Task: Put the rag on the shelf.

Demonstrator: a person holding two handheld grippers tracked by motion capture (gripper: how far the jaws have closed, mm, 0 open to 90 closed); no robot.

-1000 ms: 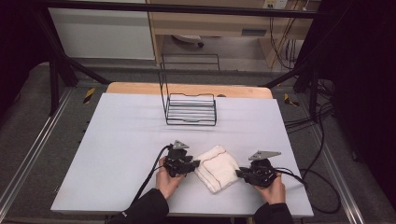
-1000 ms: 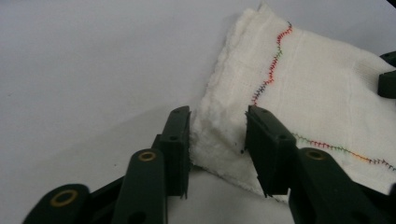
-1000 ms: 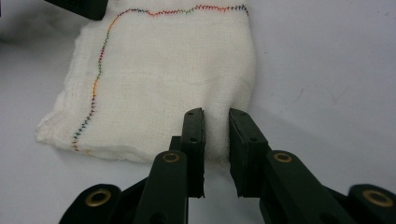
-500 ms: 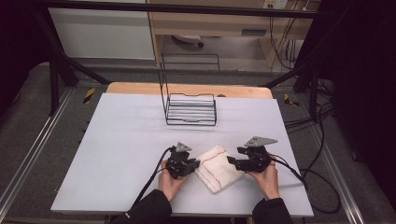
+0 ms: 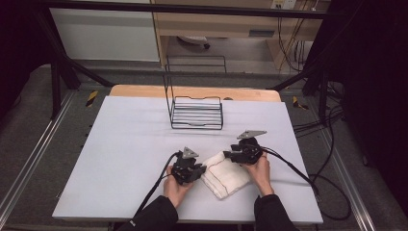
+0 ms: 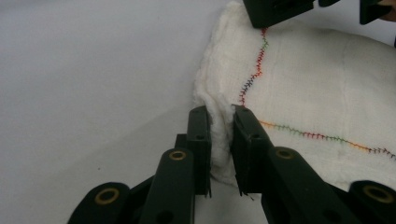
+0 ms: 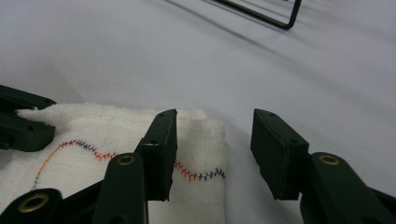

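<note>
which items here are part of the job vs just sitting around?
In the job:
- folded white cloth, with coloured stitching
- left gripper, jaws shut on the cloth's edge
- right gripper, jaws open, straddling a corner of the cloth

Just lying about:
- black wire rack, at the far side of the table, apart from both grippers

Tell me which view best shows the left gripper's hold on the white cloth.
Left gripper view: the left gripper pinches the white cloth edge. High view shows it small; right gripper view catches just its jaw tips at the cloth's corner.
</note>
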